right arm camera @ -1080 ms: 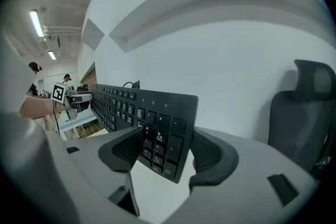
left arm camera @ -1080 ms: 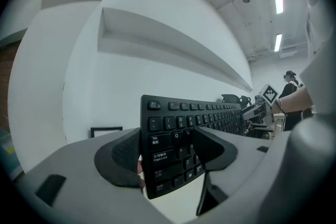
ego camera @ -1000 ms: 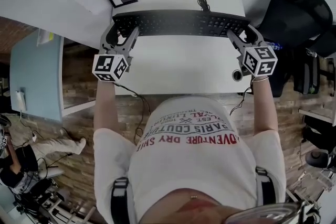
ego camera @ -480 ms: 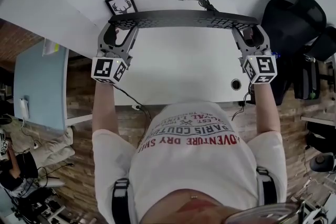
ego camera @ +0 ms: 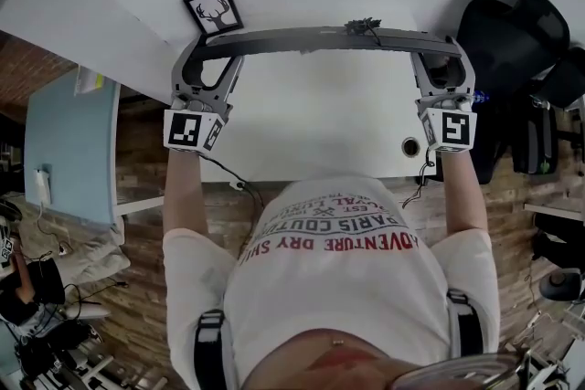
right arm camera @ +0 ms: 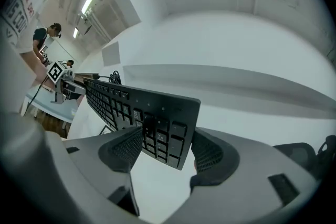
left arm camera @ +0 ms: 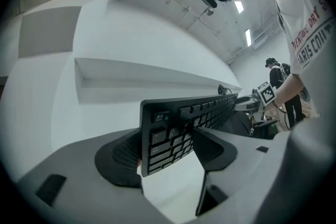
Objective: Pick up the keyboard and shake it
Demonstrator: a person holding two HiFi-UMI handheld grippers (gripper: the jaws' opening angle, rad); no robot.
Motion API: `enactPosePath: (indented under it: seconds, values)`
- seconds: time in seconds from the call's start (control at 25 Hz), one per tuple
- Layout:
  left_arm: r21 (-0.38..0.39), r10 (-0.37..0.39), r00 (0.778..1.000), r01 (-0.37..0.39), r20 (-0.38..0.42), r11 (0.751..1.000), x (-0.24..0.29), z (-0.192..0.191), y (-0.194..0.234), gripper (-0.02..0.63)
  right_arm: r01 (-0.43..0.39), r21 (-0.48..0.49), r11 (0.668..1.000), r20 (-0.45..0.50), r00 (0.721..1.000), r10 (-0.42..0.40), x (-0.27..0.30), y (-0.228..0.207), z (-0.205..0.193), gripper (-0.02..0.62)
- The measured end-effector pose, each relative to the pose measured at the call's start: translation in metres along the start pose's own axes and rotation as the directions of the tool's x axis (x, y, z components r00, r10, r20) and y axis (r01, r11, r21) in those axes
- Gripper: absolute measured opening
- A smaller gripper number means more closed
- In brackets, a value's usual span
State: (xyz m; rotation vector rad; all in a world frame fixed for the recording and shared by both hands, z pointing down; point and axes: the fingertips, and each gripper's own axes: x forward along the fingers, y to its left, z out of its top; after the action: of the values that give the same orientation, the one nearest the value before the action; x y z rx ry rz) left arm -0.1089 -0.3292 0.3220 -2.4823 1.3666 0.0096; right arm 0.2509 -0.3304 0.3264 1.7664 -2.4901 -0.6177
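**Keyboard up off the worktop, tipped onto its edge**

Since a second ago the keyboard (ego camera: 311,39) has risen from lying flat with its keys showing. It now hangs over the far part of the worktop (ego camera: 311,132), turned so the head view sees only its thin edge.

At the left end, the left tongs (ego camera: 208,59) are clamped on the board, one pad (left arm camera: 123,152) on its back and the other on the key face. Just beyond that end, a small picture frame (ego camera: 213,9) stands near the worktop's far-left corner. A cable (ego camera: 363,25) bunches behind the middle of the board. At the right end, the right tongs (ego camera: 441,59) are clamped in the same way.

Each grip covers only a short stretch of the end, so the shake probably wants both hands moving in step. Uneven strokes could twist the board out of one pair of pads. Short, quick strokes toward the near edge should keep the left end off the frame and keep the cable from pulling taut.
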Motion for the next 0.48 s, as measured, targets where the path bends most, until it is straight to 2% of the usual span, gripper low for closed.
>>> enactPosePath:
  seconds: [0.12,0.24,0.36,0.48]
  values:
    - [0.004,-0.002,1.0,0.002,-0.009,1.0,-0.001,0.0,-0.003,0.304,-0.012,0.039,0.999,-0.033,0.999,0.014,-0.003,0.001,-0.007,0.291]
    - [-0.009,-0.005,0.999,0.004,-0.054,1.0,0.002,-0.003,-0.003,0.304,-0.044,0.122,0.992,-0.118,0.991,0.058,-0.001,0.003,-0.022,0.291]
    - [-0.033,-0.018,0.992,0.014,-0.128,0.999,0.005,-0.013,-0.004,0.304,-0.066,0.199,0.978,-0.2,0.974,0.106,-0.002,0.008,-0.041,0.291]
    - [-0.069,-0.047,0.969,0.031,-0.242,0.997,0.01,-0.037,-0.007,0.304,-0.07,0.26,0.963,-0.306,0.94,0.151,0.002,0.013,-0.068,0.291]
